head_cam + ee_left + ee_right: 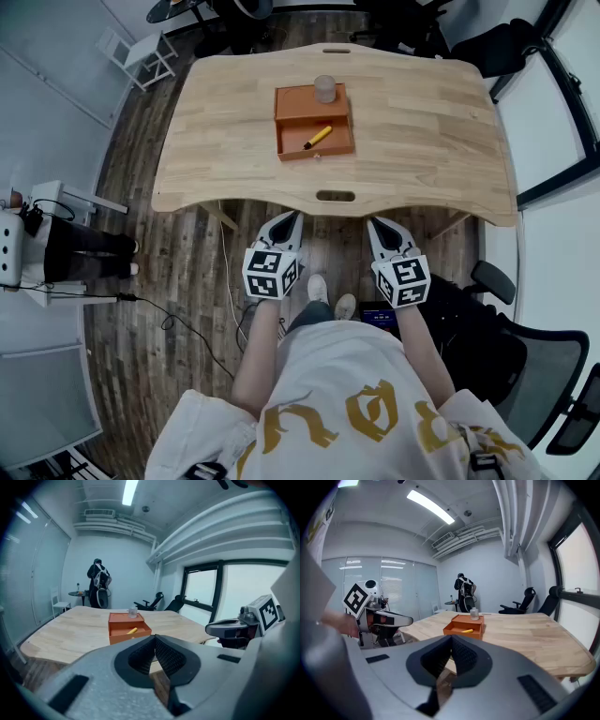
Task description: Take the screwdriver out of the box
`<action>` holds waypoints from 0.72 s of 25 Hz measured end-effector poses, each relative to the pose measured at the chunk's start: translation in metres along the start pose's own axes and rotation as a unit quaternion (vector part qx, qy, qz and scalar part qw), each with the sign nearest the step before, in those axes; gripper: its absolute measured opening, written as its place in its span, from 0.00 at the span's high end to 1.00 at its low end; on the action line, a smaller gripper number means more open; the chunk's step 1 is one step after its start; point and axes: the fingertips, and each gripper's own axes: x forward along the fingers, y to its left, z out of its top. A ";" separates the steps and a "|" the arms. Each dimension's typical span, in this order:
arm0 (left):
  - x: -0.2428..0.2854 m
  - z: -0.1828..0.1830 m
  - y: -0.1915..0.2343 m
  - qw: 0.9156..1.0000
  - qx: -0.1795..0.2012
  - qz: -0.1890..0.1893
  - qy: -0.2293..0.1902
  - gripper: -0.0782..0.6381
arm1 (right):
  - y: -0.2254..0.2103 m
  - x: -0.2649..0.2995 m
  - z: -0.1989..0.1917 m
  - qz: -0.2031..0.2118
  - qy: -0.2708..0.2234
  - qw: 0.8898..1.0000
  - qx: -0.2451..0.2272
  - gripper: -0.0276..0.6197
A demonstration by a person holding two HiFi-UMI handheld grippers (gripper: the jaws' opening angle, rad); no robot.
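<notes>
Both claws are sitting pinched shut and empty: left gripper point(291, 218) and right gripper point(376, 224) are hovering short of the table point(422, 122). The yellow screwdriver point(318, 137) is lying diagonally in the open orange box point(314, 154). Risk: closed jaws shoving it against the wall.

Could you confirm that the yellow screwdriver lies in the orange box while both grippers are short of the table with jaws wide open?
Not quite: the left gripper and right gripper are shut and empty, as each gripper view shows. The yellow screwdriver does lie in the orange box, both grippers short of the table.
</notes>
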 end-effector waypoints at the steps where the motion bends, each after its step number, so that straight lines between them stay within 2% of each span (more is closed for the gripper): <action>1: 0.001 -0.002 0.003 1.000 -0.002 0.001 0.004 0.88 | 0.000 0.002 -0.001 0.000 0.000 1.000 0.002 0.94; 6: -0.007 -0.021 0.013 0.999 -0.022 0.010 0.034 0.88 | 0.011 0.002 -0.012 0.006 0.007 1.000 0.022 0.94; 12: -0.004 0.000 0.004 1.000 -0.019 -0.009 -0.013 0.88 | 0.004 -0.001 0.000 0.019 -0.015 0.999 0.028 0.94; 18: -0.009 0.003 -0.001 0.999 -0.039 -0.017 -0.030 0.88 | 0.000 -0.001 0.004 0.015 -0.027 0.998 0.048 0.94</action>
